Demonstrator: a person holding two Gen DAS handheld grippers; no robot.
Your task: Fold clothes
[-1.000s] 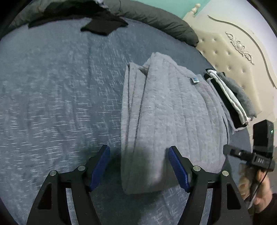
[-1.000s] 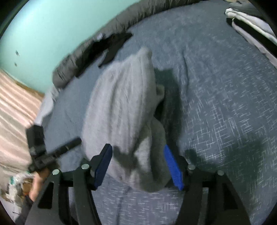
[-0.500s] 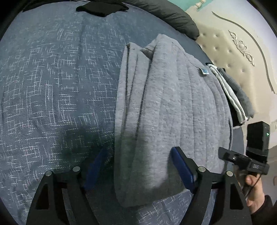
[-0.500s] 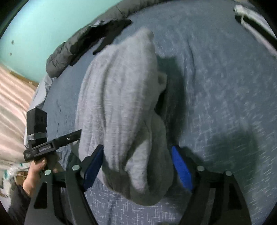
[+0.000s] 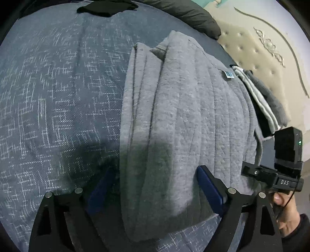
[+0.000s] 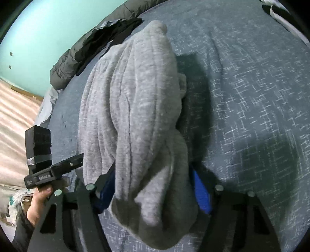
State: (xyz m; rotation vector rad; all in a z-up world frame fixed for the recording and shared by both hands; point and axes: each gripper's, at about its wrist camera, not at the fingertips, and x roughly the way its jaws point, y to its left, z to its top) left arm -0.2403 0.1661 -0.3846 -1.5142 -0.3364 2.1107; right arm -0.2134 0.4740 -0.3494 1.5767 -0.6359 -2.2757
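A folded grey quilted garment [image 5: 184, 120] lies lengthwise on the blue patterned bedspread [image 5: 54, 100]. My left gripper [image 5: 155, 188] straddles its near end. Its jaws are opening, one blue pad by the left edge and the other resting on top of the fabric, without squeezing. In the right wrist view the same garment [image 6: 135, 108] is bunched and thick. My right gripper [image 6: 155, 189] has the bulging near end filling the gap between its blue pads, and its jaws are closing on it. A hand [image 5: 286, 213] holds the other unit at the right edge.
A stack of folded black, white and grey clothes [image 5: 261, 100] lies beside the garment near the padded headboard [image 5: 257, 48]. A dark rolled duvet [image 5: 184, 13] and a black garment [image 5: 106, 7] sit at the bed's far edge. The bed edge and the floor [image 6: 17, 116] are on the left.
Both grippers have sunk toward the bed, so the garment looks larger. The left jaws have spread wider. The right jaws widened a little, then narrowed again around the bunched end.
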